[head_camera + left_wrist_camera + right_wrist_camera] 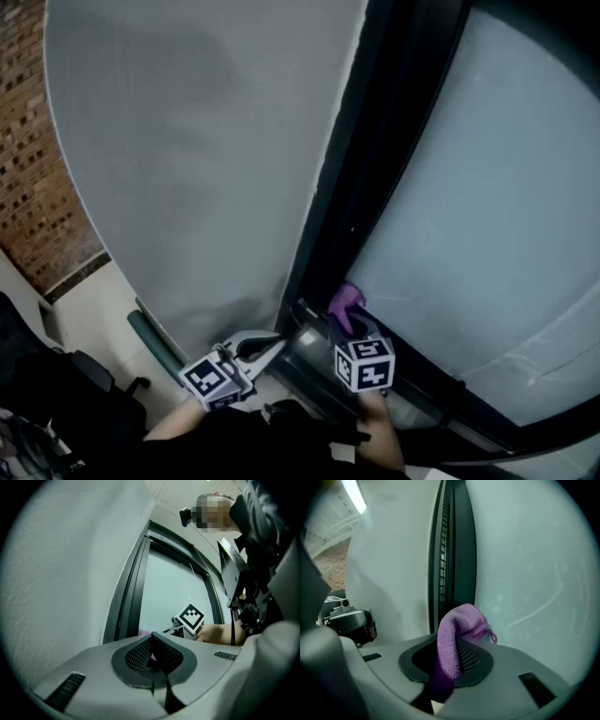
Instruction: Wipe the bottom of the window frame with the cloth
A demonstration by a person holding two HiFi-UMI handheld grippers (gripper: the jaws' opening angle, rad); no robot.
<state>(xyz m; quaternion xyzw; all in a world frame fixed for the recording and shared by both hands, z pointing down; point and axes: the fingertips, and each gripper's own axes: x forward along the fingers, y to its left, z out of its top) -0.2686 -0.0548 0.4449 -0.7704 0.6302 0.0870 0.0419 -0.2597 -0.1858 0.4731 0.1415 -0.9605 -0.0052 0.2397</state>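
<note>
The dark window frame (380,178) runs diagonally, with frosted glass (487,216) to its right and a grey wall (197,159) to its left. My right gripper (345,326) is shut on a purple cloth (345,304) and holds it at the foot of the frame, next to the glass. In the right gripper view the cloth (455,625) drapes over the jaws of the right gripper (458,645), in front of the frame (452,550). My left gripper (279,340) hovers just left of the frame, shut and holding nothing; its pads (140,654) meet at the tips.
A brick wall (33,187) stands at the far left. Dark chairs (66,394) fill the lower left. A green bar (155,339) lies by the wall's foot. The person's arm (220,632) and the right gripper's marker cube (191,616) show in the left gripper view.
</note>
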